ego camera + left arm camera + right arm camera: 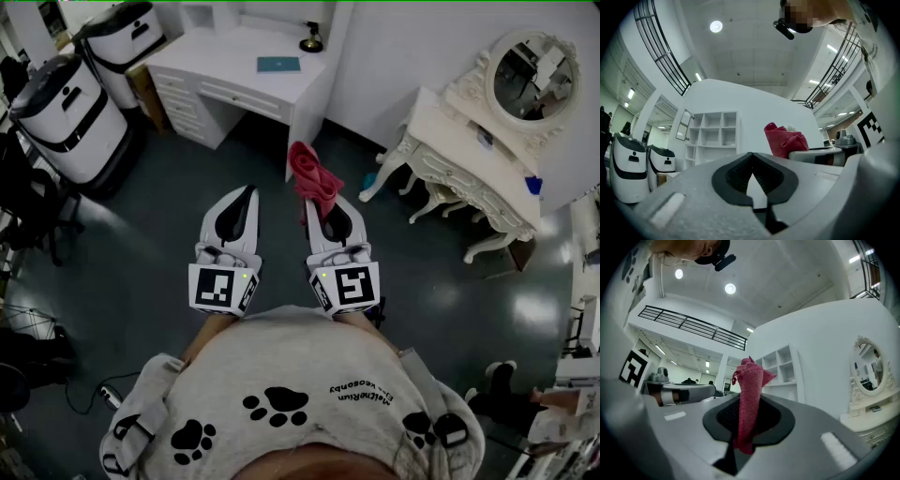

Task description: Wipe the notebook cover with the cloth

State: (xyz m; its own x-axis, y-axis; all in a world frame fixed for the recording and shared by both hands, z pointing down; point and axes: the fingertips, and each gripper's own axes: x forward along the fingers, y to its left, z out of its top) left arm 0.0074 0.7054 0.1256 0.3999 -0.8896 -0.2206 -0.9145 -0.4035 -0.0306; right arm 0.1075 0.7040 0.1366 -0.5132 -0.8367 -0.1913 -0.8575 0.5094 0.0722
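A red cloth (314, 178) sticks out of my right gripper (322, 202), which is shut on it; in the right gripper view the cloth (750, 399) stands pinched between the dark pads. My left gripper (246, 199) hangs beside it, shut with nothing in it; its pads (740, 174) meet at the tips. The red cloth (783, 139) shows past it at the right. A teal notebook (279, 65) lies on the white desk (234, 47) ahead, well beyond both grippers. Both grippers are held over the dark floor, pointing toward the desk.
Two white-and-black rounded machines (66, 117) stand at the left by the desk. An ornate white dressing table (464, 155) with an oval mirror (525, 80) is at the right. A small black lamp (311, 39) sits on the desk. Open white shelves (712, 133) line the far wall.
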